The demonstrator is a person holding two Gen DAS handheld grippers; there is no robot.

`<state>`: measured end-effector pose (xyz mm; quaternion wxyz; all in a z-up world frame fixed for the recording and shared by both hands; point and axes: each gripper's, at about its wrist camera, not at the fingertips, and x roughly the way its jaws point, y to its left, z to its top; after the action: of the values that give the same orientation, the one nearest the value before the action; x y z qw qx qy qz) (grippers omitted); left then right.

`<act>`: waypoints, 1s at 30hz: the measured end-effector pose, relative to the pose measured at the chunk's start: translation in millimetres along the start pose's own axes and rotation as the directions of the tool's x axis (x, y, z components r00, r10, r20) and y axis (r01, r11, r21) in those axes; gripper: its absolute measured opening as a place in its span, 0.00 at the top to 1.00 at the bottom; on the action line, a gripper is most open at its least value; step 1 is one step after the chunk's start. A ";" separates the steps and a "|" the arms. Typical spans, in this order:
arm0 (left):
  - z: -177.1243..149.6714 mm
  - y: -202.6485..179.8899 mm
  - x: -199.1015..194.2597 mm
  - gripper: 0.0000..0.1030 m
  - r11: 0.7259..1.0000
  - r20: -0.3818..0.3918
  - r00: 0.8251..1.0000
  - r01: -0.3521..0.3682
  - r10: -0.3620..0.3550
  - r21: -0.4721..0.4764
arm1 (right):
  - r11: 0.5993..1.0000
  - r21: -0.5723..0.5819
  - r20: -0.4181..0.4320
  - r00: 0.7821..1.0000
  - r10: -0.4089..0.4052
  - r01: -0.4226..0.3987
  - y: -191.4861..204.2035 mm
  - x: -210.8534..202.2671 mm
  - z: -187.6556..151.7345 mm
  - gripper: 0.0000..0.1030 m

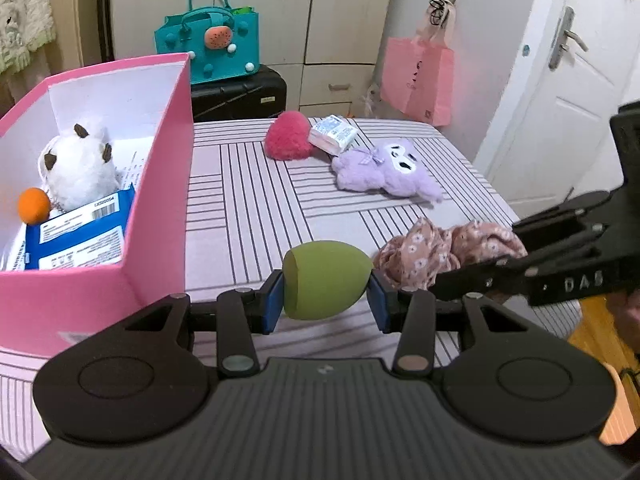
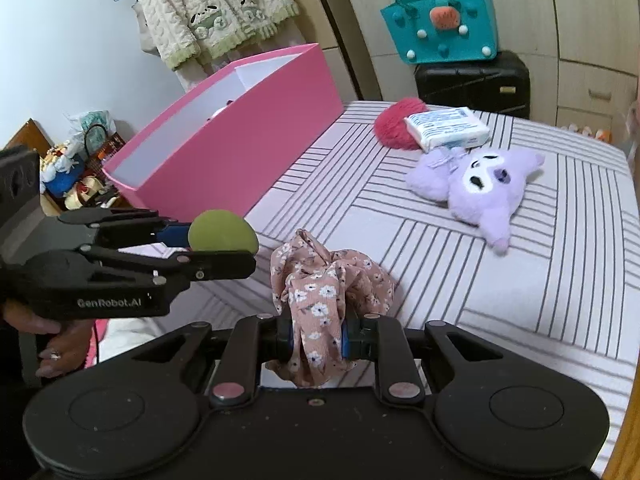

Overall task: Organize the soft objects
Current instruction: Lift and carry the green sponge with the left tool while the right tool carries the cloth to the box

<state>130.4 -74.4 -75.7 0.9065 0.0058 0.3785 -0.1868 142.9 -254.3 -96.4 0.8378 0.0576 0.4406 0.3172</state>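
Pinching the green egg-shaped sponge (image 1: pixel 324 280) across its ends, the left gripper (image 1: pixel 325 300) is clamped on it above the bed's (image 1: pixel 248 184) near edge, beside the pink box (image 1: pixel 160 184). The right gripper (image 2: pixel 316 338) has its jaws squeezed together on the floral fabric scrunchie (image 2: pixel 324 292), which bunches and droops. Both seem light and compressible; the sponge looks likely to spring free if gripped off-centre, so a mid-body hold suits it better.

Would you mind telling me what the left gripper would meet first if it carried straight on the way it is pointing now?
Probably the striped bed cover. The left gripper, shut on the green sponge, points down across bare cover between the pink box and the floral cloth. Depth is uncertain.
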 end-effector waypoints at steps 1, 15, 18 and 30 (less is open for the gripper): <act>-1.0 0.6 -3.8 0.58 1.000 -0.006 1.000 0.007 -0.007 0.005 | 1.000 0.008 -0.002 1.000 0.009 -0.009 2.2 -2.2 0.6 0.78; 7.1 23.2 -69.7 0.58 0.997 -0.028 0.997 0.069 -0.068 0.035 | 0.994 0.001 -0.026 0.993 0.111 -0.111 49.0 -30.1 14.0 0.77; 9.3 30.8 -78.8 0.58 0.996 -0.021 0.996 0.087 -0.086 0.029 | 0.993 -0.021 -0.013 0.993 0.114 -0.115 59.8 -35.9 18.6 0.77; 20.0 61.0 -109.5 0.58 0.993 0.038 0.992 0.115 -0.116 0.027 | 0.984 -0.141 0.026 0.993 0.112 -0.107 101.1 -42.4 53.3 0.77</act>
<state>94.5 15.9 5.9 0.9014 -0.0088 0.3577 -0.2437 118.1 -189.1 3.7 0.8285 0.0287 0.3992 0.3918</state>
